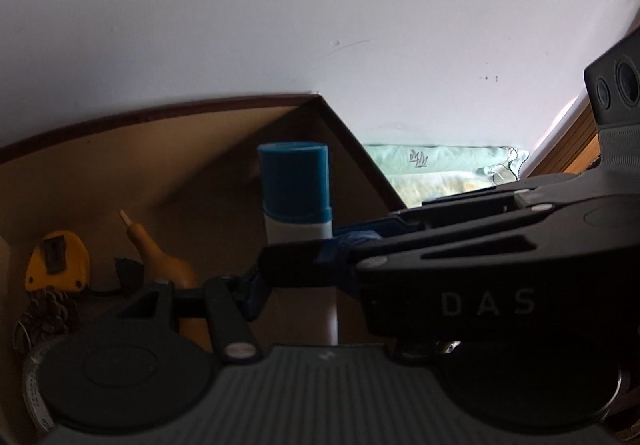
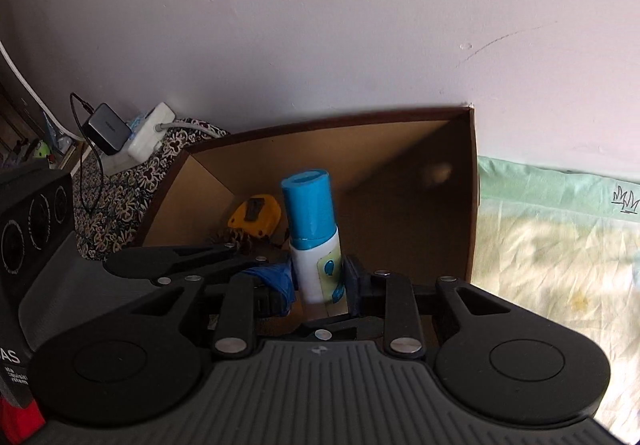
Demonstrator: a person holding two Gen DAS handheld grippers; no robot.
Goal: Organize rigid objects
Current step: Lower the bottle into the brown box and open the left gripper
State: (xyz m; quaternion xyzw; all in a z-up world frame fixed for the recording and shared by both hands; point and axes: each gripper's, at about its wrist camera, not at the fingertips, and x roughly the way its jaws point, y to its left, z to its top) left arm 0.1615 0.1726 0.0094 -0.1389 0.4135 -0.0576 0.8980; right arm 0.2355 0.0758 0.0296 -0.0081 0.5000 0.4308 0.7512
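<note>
both fisheye views are dim and softly lit, daylight falling from the right onto the pale wall [image 2: 320, 25] and the bedsheet [image 2: 560, 245], which glows brightest. the cardboard box [image 2: 400, 181] interior sits in brown shadow. straight edges bow toward the frame borders, corners vignette black, and the near hand-held gripper [image 1: 304, 265] bodies read as underexposed, slightly blurred silhouettes.

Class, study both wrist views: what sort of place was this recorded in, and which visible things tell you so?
Probably a bedroom at home: a cardboard box sits against a plain wall on a printed bedsheet, with a charger lying on patterned fabric nearby.
</note>
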